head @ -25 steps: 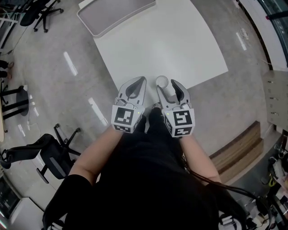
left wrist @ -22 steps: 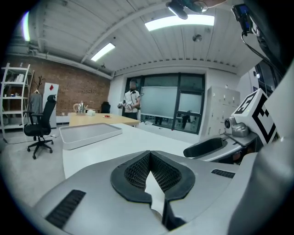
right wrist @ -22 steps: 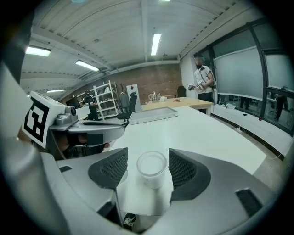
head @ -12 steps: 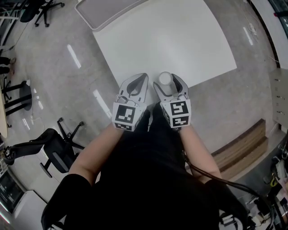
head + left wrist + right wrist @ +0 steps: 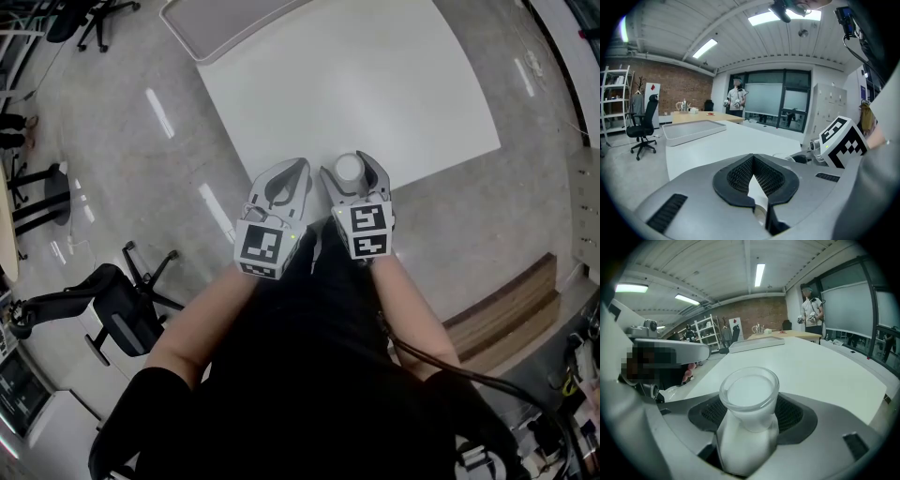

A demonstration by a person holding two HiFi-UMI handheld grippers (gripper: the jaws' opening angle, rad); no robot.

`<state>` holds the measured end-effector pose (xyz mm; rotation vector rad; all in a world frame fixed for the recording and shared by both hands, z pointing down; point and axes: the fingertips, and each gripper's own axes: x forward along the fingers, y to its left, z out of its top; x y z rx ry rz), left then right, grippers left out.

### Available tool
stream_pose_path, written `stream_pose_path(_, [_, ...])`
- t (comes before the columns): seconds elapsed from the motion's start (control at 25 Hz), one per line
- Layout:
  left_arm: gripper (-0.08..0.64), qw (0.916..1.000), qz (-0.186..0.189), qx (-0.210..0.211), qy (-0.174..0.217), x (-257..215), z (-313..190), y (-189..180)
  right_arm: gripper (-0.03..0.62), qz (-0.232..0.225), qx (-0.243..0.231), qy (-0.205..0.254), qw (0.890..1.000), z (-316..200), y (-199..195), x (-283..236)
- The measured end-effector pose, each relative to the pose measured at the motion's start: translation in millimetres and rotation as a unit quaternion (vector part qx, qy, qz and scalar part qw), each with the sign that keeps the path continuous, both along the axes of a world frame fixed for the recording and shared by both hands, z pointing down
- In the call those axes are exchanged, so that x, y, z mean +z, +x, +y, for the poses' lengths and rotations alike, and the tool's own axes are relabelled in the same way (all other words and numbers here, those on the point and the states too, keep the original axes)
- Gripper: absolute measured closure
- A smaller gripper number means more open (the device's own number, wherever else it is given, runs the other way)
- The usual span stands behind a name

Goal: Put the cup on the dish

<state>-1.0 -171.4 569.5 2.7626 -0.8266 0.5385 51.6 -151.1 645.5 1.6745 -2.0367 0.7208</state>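
Off to my left on the floor stands a black office chair [image 5: 117, 319], well clear of the work. A grey tray [image 5: 234, 33] lies at the far left corner of the white table [image 5: 375, 84]; I see no other dish and cannot tell whether this tray is the one meant. Nearer me, my left gripper [image 5: 753, 158] hovers at the table's near edge, its fingers pressed together at the tips and holding nothing. Just beside it, my right gripper [image 5: 351, 174] has just been opening its fingers. They stand spread wide with the frosted white cup [image 5: 750, 394] upright between them, not yet pinched as far as I can judge. The cup is right at the table's near edge, so if I close off-centre or one finger pushes first, it could tip or slide off. Its smooth glass may also slip in a weak grip, and my left gripper is close enough to knock it. Farther right on the floor lies a wooden platform [image 5: 502, 314], out of the way.
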Motion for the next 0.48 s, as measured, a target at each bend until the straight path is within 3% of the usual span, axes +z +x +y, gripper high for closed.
stream_pose_path(0.48, [0.555, 1.0, -0.003, -0.008, -0.002, 5.5, -5.5, -4.2, 0.327, 0.036, 0.002, 0.006, 0.999, -4.7, 2.3, 5.6])
